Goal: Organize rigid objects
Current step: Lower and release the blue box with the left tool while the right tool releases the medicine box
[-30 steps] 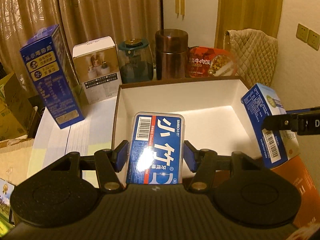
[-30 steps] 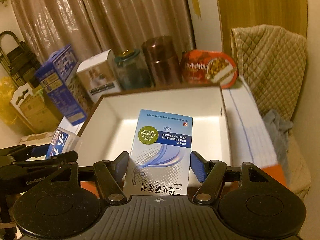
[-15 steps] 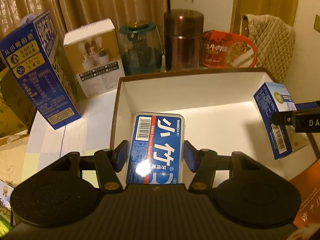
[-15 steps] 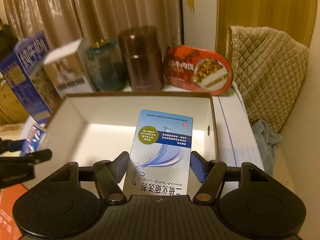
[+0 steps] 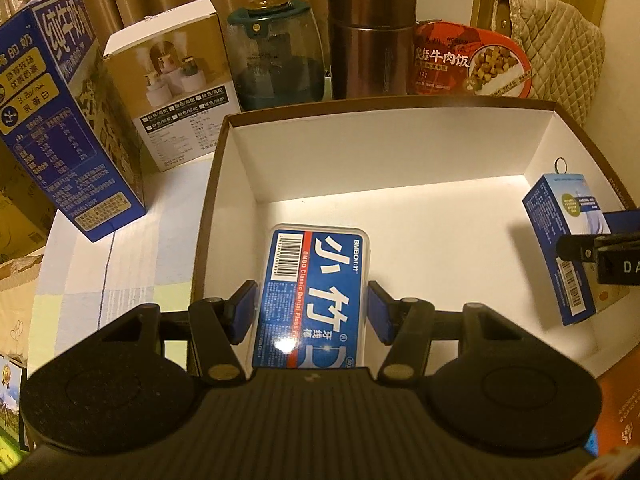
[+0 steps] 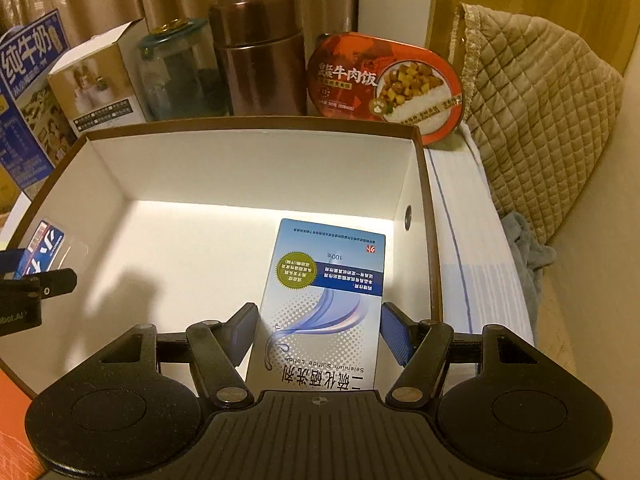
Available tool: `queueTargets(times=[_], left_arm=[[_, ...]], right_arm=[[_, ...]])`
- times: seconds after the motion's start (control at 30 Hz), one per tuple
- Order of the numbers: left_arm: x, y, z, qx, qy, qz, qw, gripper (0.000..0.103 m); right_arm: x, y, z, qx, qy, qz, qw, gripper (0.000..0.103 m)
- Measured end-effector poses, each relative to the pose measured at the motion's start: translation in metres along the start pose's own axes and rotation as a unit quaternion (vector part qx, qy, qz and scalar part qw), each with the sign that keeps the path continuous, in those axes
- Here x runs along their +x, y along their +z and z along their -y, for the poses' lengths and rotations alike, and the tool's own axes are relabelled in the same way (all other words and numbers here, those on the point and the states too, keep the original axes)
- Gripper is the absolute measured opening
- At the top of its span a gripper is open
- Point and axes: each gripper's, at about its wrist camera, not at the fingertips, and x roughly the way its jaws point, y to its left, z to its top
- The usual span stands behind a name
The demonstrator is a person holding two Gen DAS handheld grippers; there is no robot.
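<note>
The blue floss case (image 5: 316, 296) reads "BMBO小竹" and "BMBO Classic Dental Floss". The pale box (image 6: 320, 308) reads "Selenium Sulfide Lotion" and "100". The red meal tub (image 6: 384, 88) reads "牛肉饭". The milk carton (image 5: 60, 120) reads "纯牛奶" and "3.2g".

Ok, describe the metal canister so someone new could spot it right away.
Start at the open white box and look behind its far wall, where containers line up. The brown metal canister stands between a glass jar and a red meal tray; it is the tallest, darkest cylinder.
</note>
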Motion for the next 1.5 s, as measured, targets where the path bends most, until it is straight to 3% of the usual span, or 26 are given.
queueTargets(times=[0.17,0.47,0.6,0.77,1.03,1.5], left_arm=[[0.007,0.001,0.002,0.001,0.001,-0.003,1.0000,0.054],[0.014,0.002,0.002,0.007,-0.002,-0.003,1.0000,0.054],[0.013,0.002,0.002,0.008,0.000,0.002,1.0000,0.063],[0.006,0.000,-0.001,0.005,-0.005,0.002,1.0000,0.063],[-0.020,-0.010,-0.010,-0.014,-0.018,0.000,0.9997,0.063],[-0.100,-0.039,-0.023,-0.054,-0.037,0.037,0.9972,0.063]], right_arm=[[0.005,0.003,-0.005,-0.029,-0.002,-0.004,1.000,0.066],[0.004,0.002,-0.003,-0.029,0.014,-0.006,0.999,0.074],[0.001,0.000,-0.002,-0.017,0.024,-0.006,1.000,0.074],[-0.009,-0.007,0.001,-0.007,0.041,-0.003,0.999,0.075],[-0.036,-0.020,0.009,0.017,0.060,0.013,0.998,0.075],[-0.094,-0.056,0.015,0.042,0.093,0.051,0.993,0.075]])
